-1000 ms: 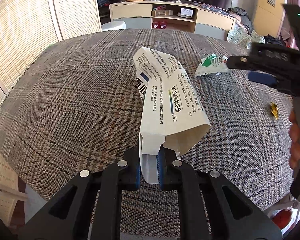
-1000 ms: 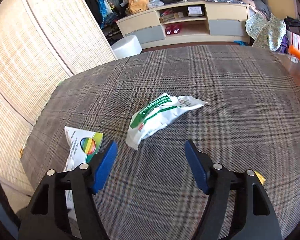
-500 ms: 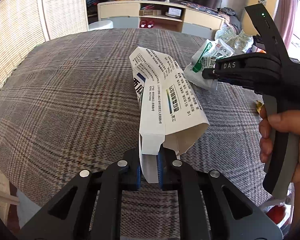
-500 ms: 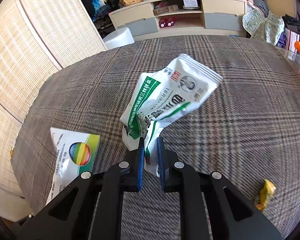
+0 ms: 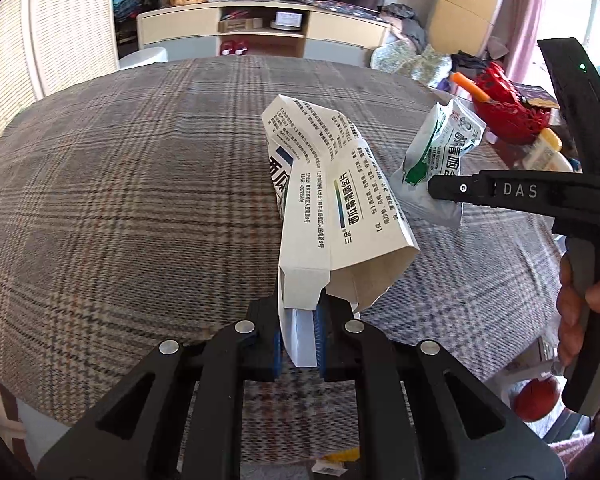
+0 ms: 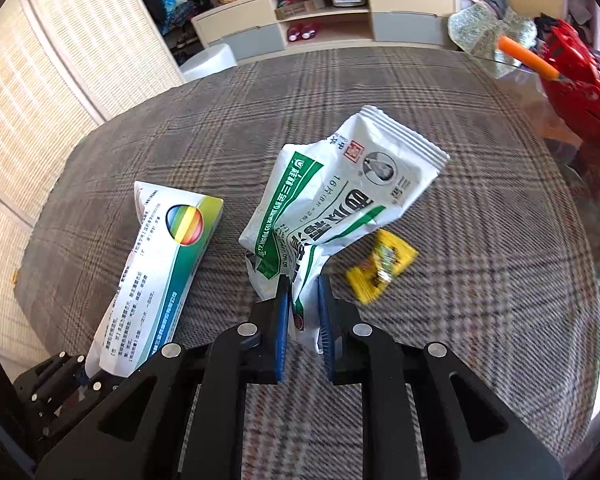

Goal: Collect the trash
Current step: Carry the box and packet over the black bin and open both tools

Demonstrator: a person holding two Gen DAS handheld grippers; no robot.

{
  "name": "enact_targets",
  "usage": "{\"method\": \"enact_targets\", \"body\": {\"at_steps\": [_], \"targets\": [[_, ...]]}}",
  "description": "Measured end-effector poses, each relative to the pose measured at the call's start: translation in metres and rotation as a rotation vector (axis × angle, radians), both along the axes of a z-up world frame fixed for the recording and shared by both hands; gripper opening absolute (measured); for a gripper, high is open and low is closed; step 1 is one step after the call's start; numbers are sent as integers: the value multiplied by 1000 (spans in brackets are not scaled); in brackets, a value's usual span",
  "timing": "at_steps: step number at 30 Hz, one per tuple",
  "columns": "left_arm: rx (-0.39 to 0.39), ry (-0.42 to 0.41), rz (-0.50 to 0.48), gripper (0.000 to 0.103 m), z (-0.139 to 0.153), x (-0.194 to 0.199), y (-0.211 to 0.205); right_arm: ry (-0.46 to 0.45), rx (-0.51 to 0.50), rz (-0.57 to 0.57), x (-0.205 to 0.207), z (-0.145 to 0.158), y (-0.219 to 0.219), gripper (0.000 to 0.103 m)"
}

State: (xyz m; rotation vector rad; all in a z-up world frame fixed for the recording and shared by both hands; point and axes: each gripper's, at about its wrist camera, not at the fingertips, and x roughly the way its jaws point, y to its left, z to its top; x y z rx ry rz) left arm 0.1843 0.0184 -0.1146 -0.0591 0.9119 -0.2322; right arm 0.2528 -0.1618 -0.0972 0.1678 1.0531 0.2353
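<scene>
A flattened white medicine box with black print sticks up from my left gripper, which is shut on its lower end. The right wrist view shows the same box at the left, with its rainbow logo. My right gripper holds a crumpled white and green packet off the plaid tablecloth. Its jaws are opening slightly, but the blue pads still press on the packet's lower corner. From the left wrist, that gripper and the packet are to the right of the box. A yellow wrapper lies on the cloth behind the packet.
A person's hand grips the right tool's handle. A red basket with an orange stick stands past the table's right edge. Beyond the table are a low TV cabinet, a white stool and wicker screens.
My right gripper closed on the packet and lifted it off the cloth. Both grippers shifted right over the table, and the red basket came into view. The left keeps its hold on the box.
</scene>
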Motion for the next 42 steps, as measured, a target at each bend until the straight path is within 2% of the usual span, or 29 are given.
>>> {"method": "enact_targets", "body": {"at_steps": [2, 4, 7, 10, 11, 13, 14, 17, 19, 22, 27, 28, 31, 33, 42], "targets": [[-24, 2, -34, 11, 0, 1, -7, -5, 6, -23, -3, 2, -5, 27], [-43, 7, -54, 11, 0, -1, -14, -18, 0, -62, -4, 6, -13, 67], [-50, 7, -72, 11, 1, -1, -24, -42, -20, -95, -2, 11, -19, 68], [-58, 10, -73, 11, 2, 2, -29, -15, -16, -116, 12, 3, -22, 68], [-52, 11, -64, 11, 2, 5, -30, -1, -4, -123, 16, -1, -23, 68], [9, 9, -29, 11, 0, 9, -32, 25, 24, -141, 26, -11, -25, 68], [28, 2, -12, 11, -1, 11, -31, 34, 37, -146, 30, -14, -24, 67], [10, 14, 3, 11, -4, 15, -23, 23, 30, -148, 37, -19, -16, 64], [3, 16, 2, 11, -5, 16, -21, 16, 11, -140, 38, -18, -8, 51], [-9, 20, -8, 11, -6, 14, -21, 2, -17, -120, 38, -17, 2, 41], [-28, 37, -21, 11, -6, 10, -22, 3, -27, -94, 50, -17, 6, 29], [-29, 40, -24, 11, -6, 9, -21, 3, -35, -86, 51, -17, 7, 23], [-37, 45, -31, 11, -6, 3, -17, -7, -54, -69, 53, -17, 7, 20], [-40, 49, -37, 10, -6, -2, -16, 3, -29, -70, 51, -16, 5, 16], [-61, 26, -26, 10, 10, -35, -10, -21, -20, -53, -19, 9, -12, 15]]}}
